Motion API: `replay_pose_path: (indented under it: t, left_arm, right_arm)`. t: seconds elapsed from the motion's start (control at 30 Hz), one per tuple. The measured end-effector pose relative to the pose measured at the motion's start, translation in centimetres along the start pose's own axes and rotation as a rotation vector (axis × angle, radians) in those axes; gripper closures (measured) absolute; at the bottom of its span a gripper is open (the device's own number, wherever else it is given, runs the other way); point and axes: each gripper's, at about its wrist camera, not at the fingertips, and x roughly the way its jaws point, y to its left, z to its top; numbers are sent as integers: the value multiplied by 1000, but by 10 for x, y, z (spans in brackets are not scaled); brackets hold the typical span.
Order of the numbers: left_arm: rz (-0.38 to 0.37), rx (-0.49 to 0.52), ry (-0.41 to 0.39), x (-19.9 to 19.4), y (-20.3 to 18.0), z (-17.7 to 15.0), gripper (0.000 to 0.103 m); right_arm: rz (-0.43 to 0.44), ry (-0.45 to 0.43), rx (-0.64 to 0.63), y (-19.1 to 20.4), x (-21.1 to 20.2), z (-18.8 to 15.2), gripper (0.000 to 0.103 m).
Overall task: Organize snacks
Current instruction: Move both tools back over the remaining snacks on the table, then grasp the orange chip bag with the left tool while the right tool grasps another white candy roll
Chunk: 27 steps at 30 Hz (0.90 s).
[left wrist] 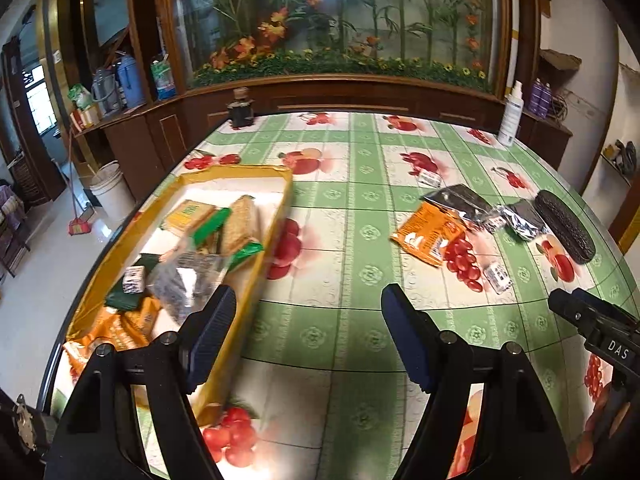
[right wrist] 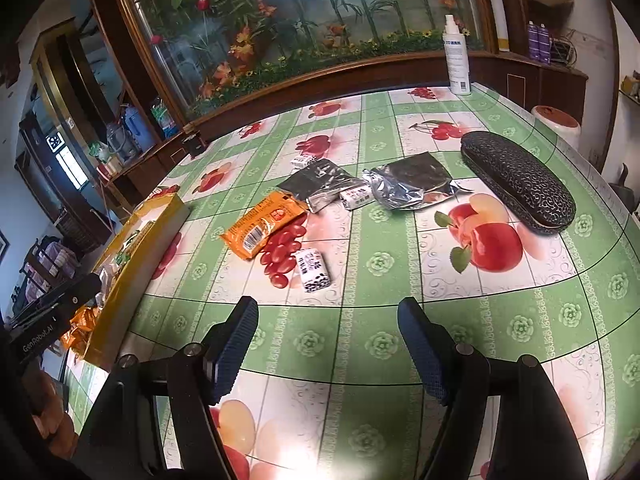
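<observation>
Both the right gripper (right wrist: 328, 344) and left gripper (left wrist: 308, 332) hover with jaws apart, empty. Nearest the right one lies a small white wrapped candy (right wrist: 313, 271), light, probably slippery; pinch across its short sides. The orange packet (right wrist: 262, 225) beyond looks soft and crinkly. Only the left wrist view shows inside the yellow box (left wrist: 276, 216), already holding snacks.

a dark patterned glasses case (right wrist: 518, 182) lies on the fruit-print tablecloth (right wrist: 360, 320) – a white spray bottle (right wrist: 457, 56) stands at the far edge, a small dark jar (left wrist: 240, 110) opposite.
</observation>
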Motion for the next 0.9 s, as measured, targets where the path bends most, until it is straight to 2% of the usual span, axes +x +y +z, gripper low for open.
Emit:
replay_pose_path:
  t: [0.23,0.4,0.57,0.73,0.87,0.9]
  left_arm:
    - [-78,49,53,26,-32,9,28]
    - [-95,92,68,39,-52,15,28]
    - [-107,116,77,47,-60,18,28]
    - [-96,138,63,51,-60,20,28]
    - [-104,159,46,58,-61,25,28]
    - [-102,166,38,60,-62,26,28]
  right_arm:
    - [-24,12,25,-19,6,10,28]
    - [-26,27,33,-25,13,16,28]
    - [-4,59,-35,-3,34,20,29]
    - [9,109,-91,19,64,26,35]
    - [-13,138,-143,33,82,26,37]
    - [-22,144,-149,34,85,26,41]
